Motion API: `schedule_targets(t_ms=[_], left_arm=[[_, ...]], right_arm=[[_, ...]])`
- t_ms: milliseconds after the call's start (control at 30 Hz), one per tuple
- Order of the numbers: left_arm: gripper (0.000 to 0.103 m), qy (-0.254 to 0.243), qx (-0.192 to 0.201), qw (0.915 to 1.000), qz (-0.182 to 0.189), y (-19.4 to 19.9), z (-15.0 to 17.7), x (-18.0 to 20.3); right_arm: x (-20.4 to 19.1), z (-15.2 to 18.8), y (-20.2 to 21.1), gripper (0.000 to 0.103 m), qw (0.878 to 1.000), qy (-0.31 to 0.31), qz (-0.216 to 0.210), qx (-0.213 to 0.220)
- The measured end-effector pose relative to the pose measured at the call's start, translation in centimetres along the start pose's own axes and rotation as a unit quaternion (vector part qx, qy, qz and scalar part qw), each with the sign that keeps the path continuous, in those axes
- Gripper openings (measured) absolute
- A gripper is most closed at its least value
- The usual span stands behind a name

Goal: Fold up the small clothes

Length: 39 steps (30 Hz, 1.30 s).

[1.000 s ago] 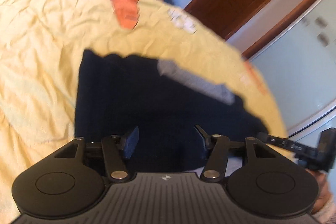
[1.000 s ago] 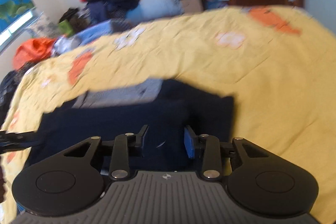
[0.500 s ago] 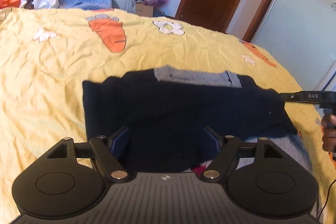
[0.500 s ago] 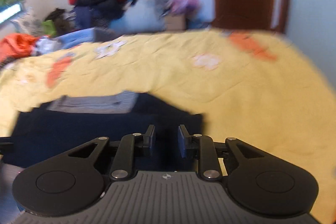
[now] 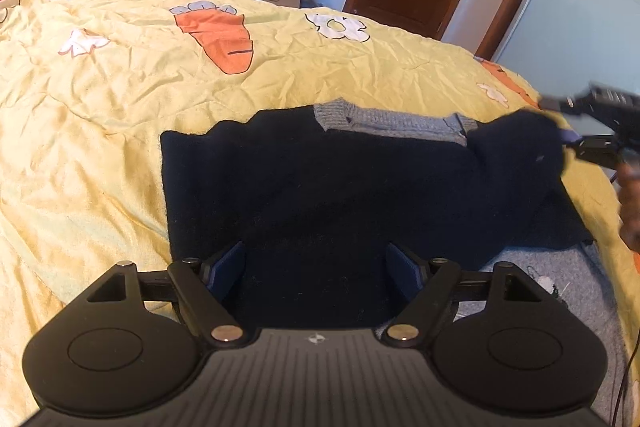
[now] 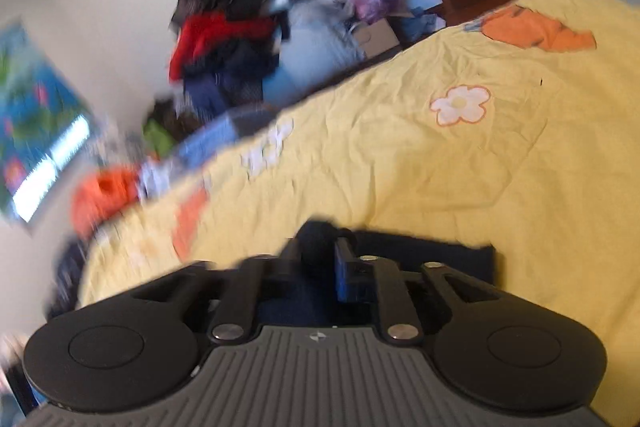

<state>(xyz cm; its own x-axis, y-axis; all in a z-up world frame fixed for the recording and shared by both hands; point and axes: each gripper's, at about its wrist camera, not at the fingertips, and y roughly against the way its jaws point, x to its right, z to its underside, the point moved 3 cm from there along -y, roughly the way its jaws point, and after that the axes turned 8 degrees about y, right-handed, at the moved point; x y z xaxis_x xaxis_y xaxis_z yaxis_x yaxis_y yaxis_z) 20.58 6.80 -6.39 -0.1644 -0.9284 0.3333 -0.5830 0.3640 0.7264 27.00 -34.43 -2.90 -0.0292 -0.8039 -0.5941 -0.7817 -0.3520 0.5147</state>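
On the yellow bedspread [image 5: 100, 131] a dark navy sweater [image 5: 320, 187] lies spread out flat, its grey collar [image 5: 392, 123] on the far edge, away from the fingers. The left gripper [image 5: 316, 267] hovers over the near part of the sweater with its jaws wide and opening further; the dark knit shows in the gap between the blue pads [image 5: 228, 267], below them, and neither pad presses on it. To the right of those fingers, the sweater's right end rises in a bunched fold up to the right gripper [image 5: 576, 137], blurred at the frame's edge. In the right wrist view, a rounded lump of navy knit sits between the right gripper's [image 6: 318, 251] fingers while its jaws are opening; blur hides whether the pads press on it.
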Motion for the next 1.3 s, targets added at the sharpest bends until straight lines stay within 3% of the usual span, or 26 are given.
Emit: schedule_targets(t_ms=[67,133,267,367,467,533,600,667,700,733,800,967,1100,1133,1200,1233,1300], left_arm=[[0.08,-0.003,-0.002,1.0,-0.005,0.0,0.0,0.2],[0.08,-0.01,-0.005,0.9999,-0.009,0.0,0.1,0.3],[0.082,-0.018,-0.005,0.9998,-0.003,0.1,0.3,0.2],[0.083,-0.023,-0.004,0.9997,-0.005,0.3,0.6,0.2],[0.084,-0.03,-0.008,0.9995,-0.008,0.4,0.7,0.2],[0.084,-0.031,-0.011,0.9994,-0.008,0.4,0.6,0.0],[0.086,-0.023,-0.011,0.9997,-0.005,0.4,0.5,-0.2],[0.089,-0.018,-0.013,0.9997,-0.004,0.3,0.4,-0.1],[0.089,-0.02,-0.014,0.9997,-0.008,0.2,0.4,0.1],[0.089,-0.022,-0.014,0.9996,-0.012,0.1,0.3,0.2],[0.089,-0.021,-0.013,0.9996,-0.015,0.1,0.3,0.4],[0.089,0.019,-0.008,0.9998,0.002,0.9,-0.3,-0.4],[0.089,0.008,-0.024,0.9997,0.001,0.7,0.0,-1.0],[0.089,0.007,-0.028,0.9996,-0.003,0.8,0.0,-1.0],[0.089,0.007,-0.035,0.9993,-0.01,1.2,0.1,-1.1],[0.09,0.008,-0.036,0.9993,-0.011,1.7,0.2,-1.2],[0.089,0.009,-0.034,0.9993,-0.015,3.0,0.6,-1.4]], right_arm=[[2.4,-0.5,0.8,0.054,0.994,-0.092,0.013,0.052],[3.0,-0.9,2.3,0.054,0.993,-0.091,0.022,0.071],[1.7,0.5,3.4,0.054,1.0,0.003,0.003,-0.008],[1.9,1.2,2.6,0.054,0.998,0.032,-0.032,-0.032],[2.5,1.1,1.1,0.054,0.997,0.053,-0.033,-0.039],[2.5,1.3,0.0,0.054,0.993,0.065,-0.073,-0.067],[1.9,1.8,-0.8,0.054,0.989,0.106,-0.069,-0.077],[1.7,2.5,-1.7,0.045,0.985,0.127,-0.061,-0.103],[1.5,2.8,-2.1,0.018,0.982,0.145,-0.047,-0.114],[1.4,3.0,-2.0,0.013,0.981,0.145,-0.049,-0.118],[1.1,3.4,-0.6,0.012,0.982,0.137,-0.072,-0.111],[-1.0,4.1,4.3,0.012,0.98,0.163,-0.056,-0.099],[0.4,3.7,4.8,0.011,0.977,0.182,0.047,-0.103],[1.5,3.6,4.3,0.013,0.976,0.169,0.077,-0.11],[2.7,3.7,3.9,0.023,0.976,0.148,0.092,-0.131],[2.6,3.7,4.6,0.043,0.975,0.153,0.1,-0.125],[1.9,4.1,6.8,0.053,0.973,0.166,0.114,-0.109]])
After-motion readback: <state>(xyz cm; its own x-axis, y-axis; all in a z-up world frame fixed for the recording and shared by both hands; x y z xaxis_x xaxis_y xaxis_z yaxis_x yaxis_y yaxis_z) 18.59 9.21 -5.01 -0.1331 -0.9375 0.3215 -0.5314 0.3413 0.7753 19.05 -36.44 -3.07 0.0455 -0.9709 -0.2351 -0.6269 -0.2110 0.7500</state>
